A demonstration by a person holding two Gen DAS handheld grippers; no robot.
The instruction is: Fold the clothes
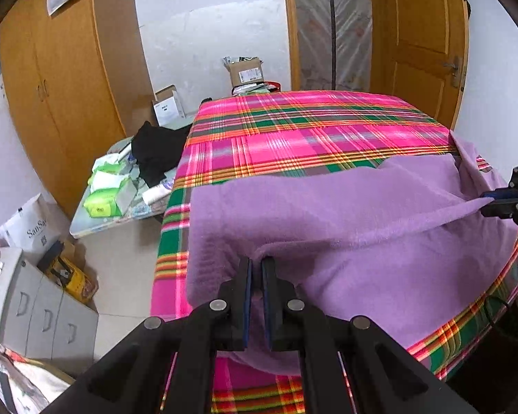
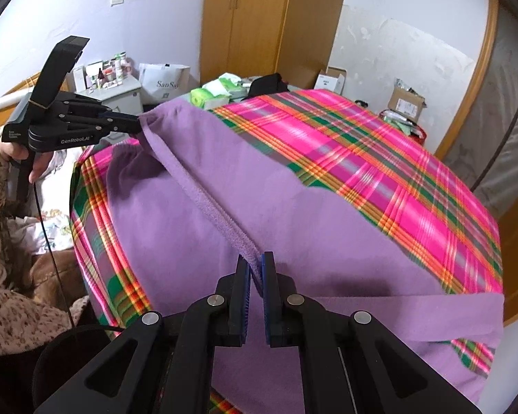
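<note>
While the left gripper pinches the purple garment, the right gripper clamps its raised fold.

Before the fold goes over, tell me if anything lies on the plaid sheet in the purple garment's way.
Nothing visible does. The left gripper and right gripper are each shut on an edge of the purple garment, and the plaid sheet beyond it is bare. The tissue packs sit off on a side table.

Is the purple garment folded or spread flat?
Partly folded: the purple garment has its held edge doubled over itself, above the plaid cloth.
</note>
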